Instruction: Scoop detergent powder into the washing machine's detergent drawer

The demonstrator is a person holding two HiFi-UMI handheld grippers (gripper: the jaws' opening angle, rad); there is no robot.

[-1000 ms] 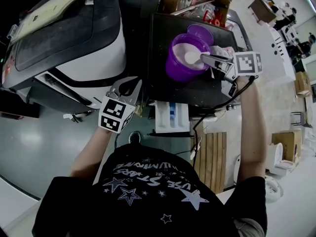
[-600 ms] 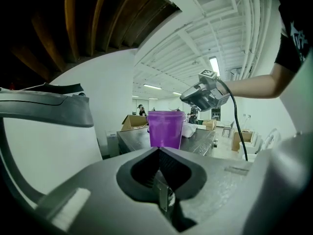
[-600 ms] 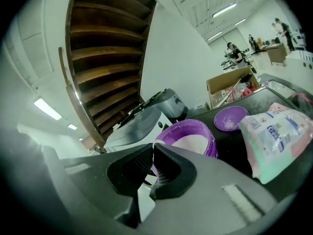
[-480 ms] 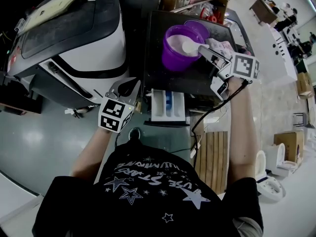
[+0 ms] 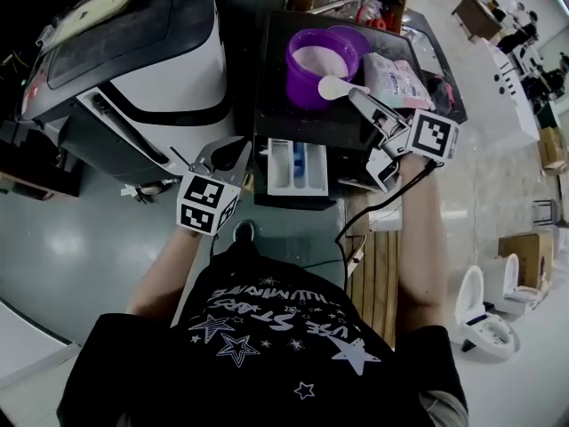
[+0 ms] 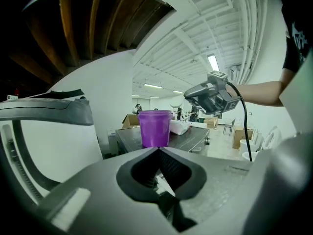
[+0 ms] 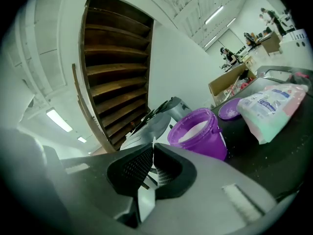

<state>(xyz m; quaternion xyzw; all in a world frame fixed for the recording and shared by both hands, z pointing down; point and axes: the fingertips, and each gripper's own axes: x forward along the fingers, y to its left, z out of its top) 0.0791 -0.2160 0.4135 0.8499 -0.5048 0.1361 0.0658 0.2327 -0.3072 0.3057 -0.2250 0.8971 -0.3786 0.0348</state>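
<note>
Right tongs (image 5: 360,100): closed on the handle of a white scoop (image 5: 334,87), held over the dark top of the washing machine (image 5: 284,127). The scoop's long axis runs from the grip at 4 o'clock to the bowl at 10 o'clock. The bowl shows white and appears loaded, though powder cannot be told from plastic here. The bowl sits just off the rim of the purple tub (image 5: 307,94), which stands at 11 o'clock from it with powder inside. Target: the drawer (image 5: 277,167) is pulled out at the machine's front edge, compartments uncovered, its long axis running 12 to 6. It lies at 7 o'clock from the scoop, near but clearly apart. Left tongs (image 5: 227,154): closed on nothing, idle just beside the drawer at its 9 o'clock. They are nearer the drawer, but the right tongs carry the load. The coming move is therefore judged a short carry toward 7 o'clock, bowl kept level, then a tip over a compartment.
</note>
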